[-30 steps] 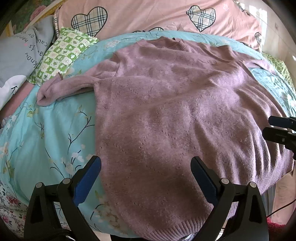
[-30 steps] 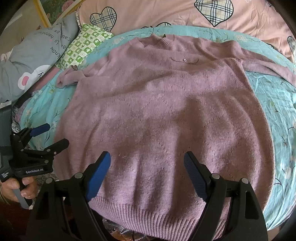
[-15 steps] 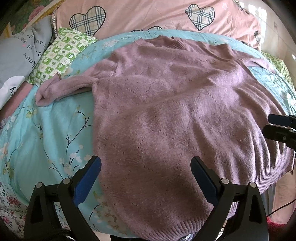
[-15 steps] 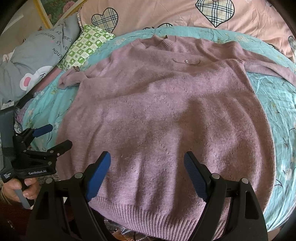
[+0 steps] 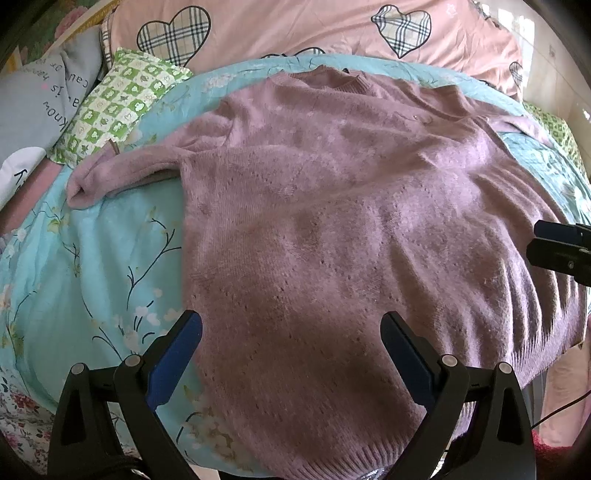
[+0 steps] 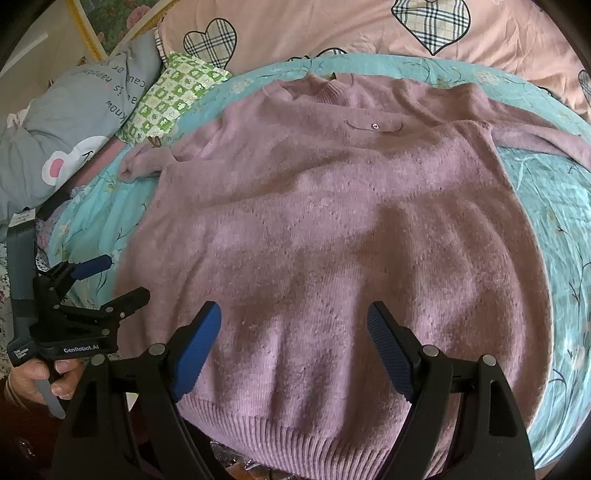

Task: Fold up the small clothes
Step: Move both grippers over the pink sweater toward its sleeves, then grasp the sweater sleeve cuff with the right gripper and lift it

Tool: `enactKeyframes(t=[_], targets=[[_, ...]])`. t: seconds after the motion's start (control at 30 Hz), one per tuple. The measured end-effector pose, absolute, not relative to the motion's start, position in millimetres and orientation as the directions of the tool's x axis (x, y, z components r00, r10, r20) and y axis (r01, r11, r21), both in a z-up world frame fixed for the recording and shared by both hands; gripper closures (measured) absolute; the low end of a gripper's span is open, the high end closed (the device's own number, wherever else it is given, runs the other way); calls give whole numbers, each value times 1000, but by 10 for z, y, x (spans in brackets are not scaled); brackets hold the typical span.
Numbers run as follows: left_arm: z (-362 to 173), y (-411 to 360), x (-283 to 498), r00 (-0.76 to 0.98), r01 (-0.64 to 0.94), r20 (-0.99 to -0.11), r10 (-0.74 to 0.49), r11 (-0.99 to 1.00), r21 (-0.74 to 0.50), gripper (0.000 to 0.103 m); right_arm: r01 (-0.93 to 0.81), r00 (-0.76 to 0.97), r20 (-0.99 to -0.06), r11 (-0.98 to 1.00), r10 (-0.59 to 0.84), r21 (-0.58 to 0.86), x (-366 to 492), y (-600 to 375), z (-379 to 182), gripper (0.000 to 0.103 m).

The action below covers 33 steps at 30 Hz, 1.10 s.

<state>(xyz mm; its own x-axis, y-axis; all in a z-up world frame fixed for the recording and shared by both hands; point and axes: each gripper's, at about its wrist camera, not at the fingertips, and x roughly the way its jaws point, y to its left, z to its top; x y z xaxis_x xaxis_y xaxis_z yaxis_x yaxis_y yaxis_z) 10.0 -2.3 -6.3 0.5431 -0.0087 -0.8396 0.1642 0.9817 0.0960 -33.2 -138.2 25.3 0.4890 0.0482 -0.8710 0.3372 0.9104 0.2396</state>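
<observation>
A mauve knit sweater [image 5: 332, 221] lies spread flat, front up, on a turquoise floral bedspread [image 5: 92, 258], neck away from me, ribbed hem [image 6: 295, 424] at the near bed edge. Its left sleeve [image 5: 122, 173] stretches out left; the right sleeve [image 6: 535, 133] runs off right. My left gripper [image 5: 291, 332] is open and empty above the sweater's lower left part. My right gripper [image 6: 293, 328] is open and empty above the hem's middle. The left gripper also shows in the right wrist view [image 6: 110, 280], off the sweater's left edge.
A pink quilt with plaid hearts [image 5: 295, 29] lies along the far side. A green checked pillow [image 5: 118, 103] and a grey printed pillow [image 6: 74, 110] sit at the far left. The bed edge drops off just below the hem.
Both grippers have drifted slightly, so the sweater sits a little differently in view. Both stay open. The sweater has not moved.
</observation>
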Motion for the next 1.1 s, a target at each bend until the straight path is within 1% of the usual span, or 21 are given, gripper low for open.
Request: enactKeyframes(t=[0.07,0.27,0.43,0.63,0.73,0.93,1.1], targets=[[-68,-14,122,544,162,-839,-8,982,96,5,326,519,-855,917,28,228,-340,-1371,254,21],[-96,12,204,527,156,-850,-20,985,74,5,331,520,-854,927,-23,176,-285,-1472,256,21],[-99,12,275,522,153,-852,-28,986,61,5,366,513,-859,903,7,225,-278,-1662,255,21],[-68,59,422,531,138,-847,-29,989,53,5,412,493,-869,887,-24,209,-297,-1893,286,21],[-42,97,522,539,129,-842,-37,991,39,5,443,472,-879,880,-67,171,-297,-2043,325,21],[39,178,766,567,106,-822,-46,994,17,5,494,508,-852,854,-131,163,-317,-2509,430,21],[109,220,1002,575,91,-818,-18,995,41,5,565,495,-842,815,-214,125,-315,-3018,527,21]])
